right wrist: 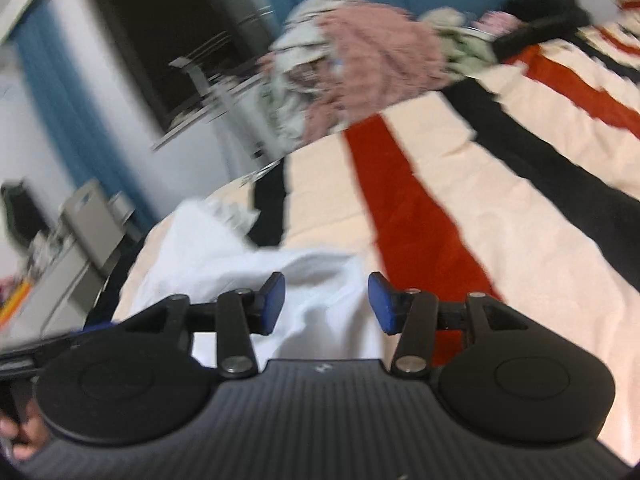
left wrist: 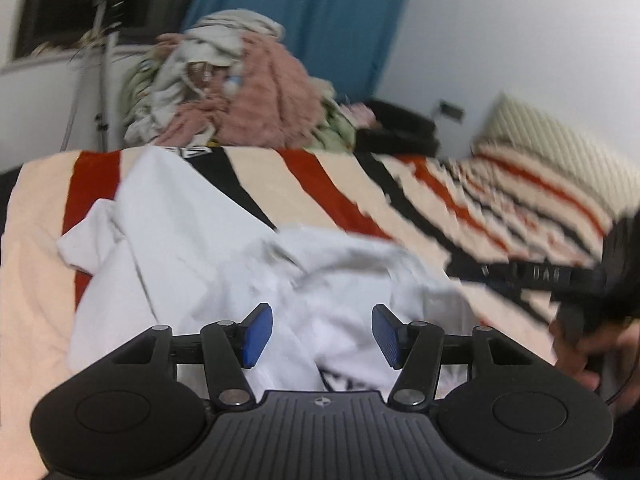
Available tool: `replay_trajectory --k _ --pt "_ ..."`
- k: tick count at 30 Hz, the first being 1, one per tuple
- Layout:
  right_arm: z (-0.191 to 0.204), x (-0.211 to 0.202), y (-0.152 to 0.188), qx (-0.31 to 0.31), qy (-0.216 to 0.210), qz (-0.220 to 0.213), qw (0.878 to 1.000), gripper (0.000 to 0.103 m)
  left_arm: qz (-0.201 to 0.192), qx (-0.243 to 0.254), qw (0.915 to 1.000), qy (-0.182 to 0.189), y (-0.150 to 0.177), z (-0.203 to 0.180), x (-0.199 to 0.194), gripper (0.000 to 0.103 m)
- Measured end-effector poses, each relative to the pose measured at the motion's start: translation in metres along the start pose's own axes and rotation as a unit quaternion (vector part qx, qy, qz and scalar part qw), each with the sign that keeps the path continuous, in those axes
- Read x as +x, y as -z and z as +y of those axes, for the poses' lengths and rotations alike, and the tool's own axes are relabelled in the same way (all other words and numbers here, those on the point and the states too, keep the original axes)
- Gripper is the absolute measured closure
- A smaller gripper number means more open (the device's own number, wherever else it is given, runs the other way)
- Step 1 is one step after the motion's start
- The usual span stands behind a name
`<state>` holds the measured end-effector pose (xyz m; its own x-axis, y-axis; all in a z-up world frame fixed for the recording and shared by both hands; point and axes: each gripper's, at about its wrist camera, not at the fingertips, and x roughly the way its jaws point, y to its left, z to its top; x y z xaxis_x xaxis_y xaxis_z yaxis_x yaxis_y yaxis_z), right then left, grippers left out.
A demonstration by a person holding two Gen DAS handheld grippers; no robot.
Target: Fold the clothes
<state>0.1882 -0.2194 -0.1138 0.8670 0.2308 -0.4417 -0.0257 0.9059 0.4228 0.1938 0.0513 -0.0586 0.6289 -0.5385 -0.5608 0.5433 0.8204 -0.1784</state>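
Striped bedding (left wrist: 328,184) is carrying a rumpled white garment (left wrist: 192,248); left claw (left wrist: 322,334) and right claw (right wrist: 326,302) are hovering half open, empty; soft, limp cloth, probably best pinched at hem corners.

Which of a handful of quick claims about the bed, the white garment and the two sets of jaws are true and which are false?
1. The white garment lies crumpled on the striped blanket. True.
2. The left gripper is clamped on the garment. False: its jaws stand apart, and the cloth lies loose below them.
3. A heap of unfolded clothes sits at the far end of the bed. True.
4. The blanket is plain blue. False: it is cream with red and black stripes; blue is the curtain behind.
5. The right gripper has its jaws shut tight. False: there is a clear gap between them, over the white cloth.
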Motion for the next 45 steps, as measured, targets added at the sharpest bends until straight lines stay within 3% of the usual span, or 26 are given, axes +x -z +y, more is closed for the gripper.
replay_trajectory --k 4,7,11,12,13,15,22,29,32,35,38,45 --pt "0.024 0.002 0.014 -0.059 0.007 0.01 0.998 0.054 0.016 0.043 0.9977 -0.049 0.014 -0.018 0.012 0.042" --pt "0.028 0.008 0.019 -0.089 0.034 0.016 0.995 0.054 0.026 0.055 0.9924 -0.107 0.02 -0.017 0.029 0.043" --pt "0.021 0.018 0.024 -0.092 0.06 0.038 0.993 0.054 0.035 0.04 0.9846 -0.166 0.023 -0.002 0.043 0.056" --pt "0.019 0.021 0.025 -0.093 0.064 0.045 0.993 0.055 0.03 0.038 0.9841 -0.171 0.024 -0.001 0.042 0.065" --pt "0.017 0.023 0.026 -0.092 0.069 0.052 0.992 0.055 0.021 0.036 0.9835 -0.176 0.024 -0.002 0.041 0.08" --pt "0.013 0.024 0.026 -0.088 0.077 0.055 0.992 0.055 0.0 0.01 0.9851 -0.172 0.018 0.0 0.033 0.097" --pt "0.007 0.018 0.026 -0.074 0.099 0.04 0.992 0.055 -0.127 -0.081 0.9804 -0.127 -0.009 0.014 -0.043 0.101" --pt "0.009 0.008 0.021 -0.066 0.079 0.014 0.995 0.055 -0.262 -0.165 0.9432 -0.12 -0.009 0.04 -0.131 0.101" --pt "0.014 0.002 0.019 -0.064 0.058 0.0 0.996 0.055 -0.285 -0.186 0.9311 -0.131 -0.005 0.051 -0.151 0.101" --pt "0.019 -0.002 0.018 -0.065 0.038 -0.015 0.997 0.055 -0.285 -0.226 0.9189 -0.153 -0.002 0.065 -0.157 0.101" --pt "0.024 -0.003 0.016 -0.067 0.022 -0.024 0.997 0.055 -0.258 -0.25 0.9143 -0.188 -0.003 0.079 -0.147 0.101" --pt "0.031 0.01 0.017 -0.066 0.01 -0.004 0.998 0.055 -0.125 -0.235 0.9222 -0.28 0.0 0.113 -0.09 0.1"
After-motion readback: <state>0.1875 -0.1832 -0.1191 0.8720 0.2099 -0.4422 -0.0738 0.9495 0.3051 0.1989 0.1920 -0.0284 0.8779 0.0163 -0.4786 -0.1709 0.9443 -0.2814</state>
